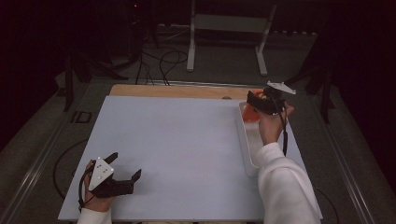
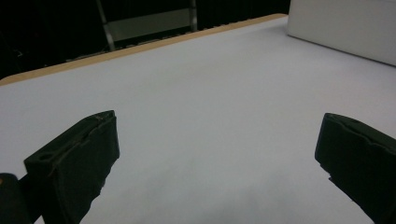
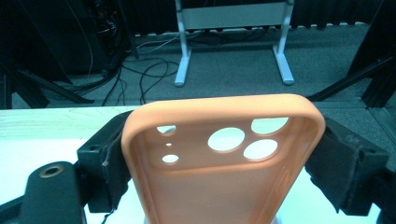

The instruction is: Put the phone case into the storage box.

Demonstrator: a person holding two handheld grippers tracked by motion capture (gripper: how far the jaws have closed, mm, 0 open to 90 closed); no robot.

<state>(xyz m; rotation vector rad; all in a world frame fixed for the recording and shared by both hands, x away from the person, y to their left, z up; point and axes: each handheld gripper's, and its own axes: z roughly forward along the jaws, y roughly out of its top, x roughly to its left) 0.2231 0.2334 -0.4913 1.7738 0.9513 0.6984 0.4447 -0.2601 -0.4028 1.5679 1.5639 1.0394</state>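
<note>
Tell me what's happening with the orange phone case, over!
Right gripper clamped on the orange phone case, above the white tray. Left gripper open, empty, near the table edge. Nothing in the way.

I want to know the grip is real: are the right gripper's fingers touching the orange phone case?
Touching. In the right gripper view both fingers press against the phone case sides, with no gap.

The hand-held gripper [image 2: 217, 163] hangs with jaws wide over the white tabletop [image 2: 201, 93].
</note>
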